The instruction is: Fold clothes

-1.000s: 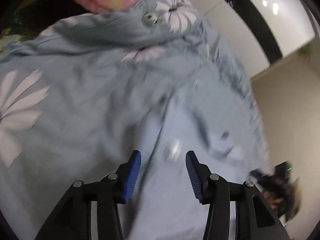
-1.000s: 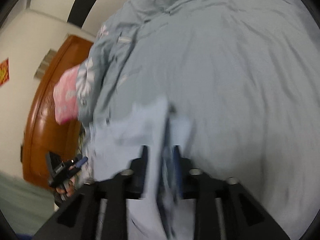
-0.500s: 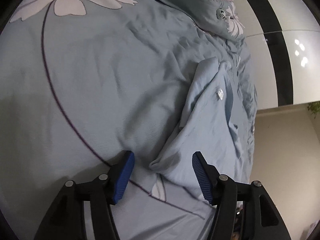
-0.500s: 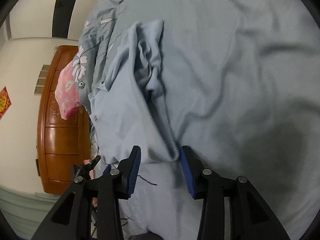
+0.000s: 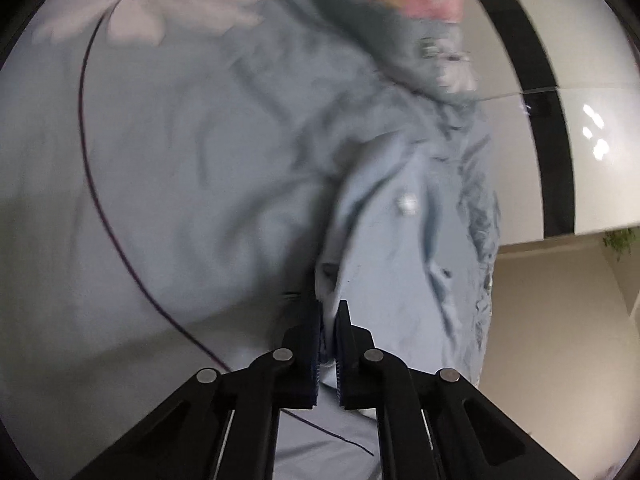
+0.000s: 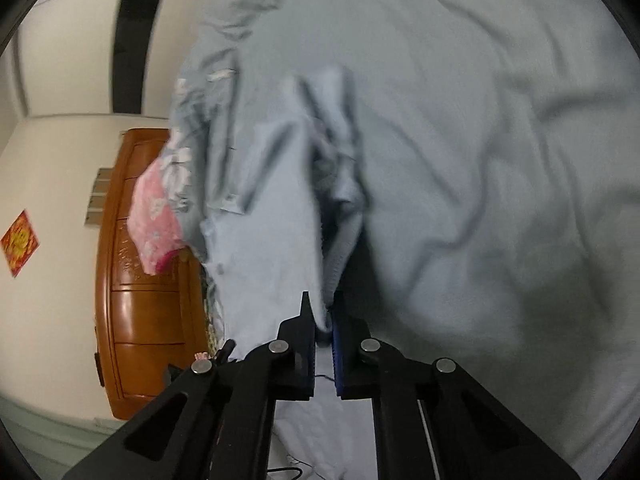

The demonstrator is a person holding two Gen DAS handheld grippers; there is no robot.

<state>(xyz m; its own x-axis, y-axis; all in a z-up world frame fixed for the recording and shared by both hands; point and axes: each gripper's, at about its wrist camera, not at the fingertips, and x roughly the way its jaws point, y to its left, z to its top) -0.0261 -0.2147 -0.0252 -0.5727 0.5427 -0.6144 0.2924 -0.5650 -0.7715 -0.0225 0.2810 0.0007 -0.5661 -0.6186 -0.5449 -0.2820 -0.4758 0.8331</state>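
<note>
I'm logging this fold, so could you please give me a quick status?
Left gripper and right gripper shut on pale blue garment. Garment bunched on the bedspread. Nothing in the way.

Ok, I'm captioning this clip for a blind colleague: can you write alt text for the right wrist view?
The right hand-held gripper is shut on an edge of a light blue garment lying on a grey-blue bedspread. A pink cloth and a wooden cabinet sit at left; the picture is motion-blurred.

A home bedroom: a grey-blue duvet [image 5: 180, 200] printed with large white flowers fills both views. At nine o'clock in the right wrist view stands a carved wooden headboard [image 6: 136, 280], with a pink pillow [image 6: 154, 220] against it and a red paper decoration [image 6: 19, 242] on the white wall.
</note>
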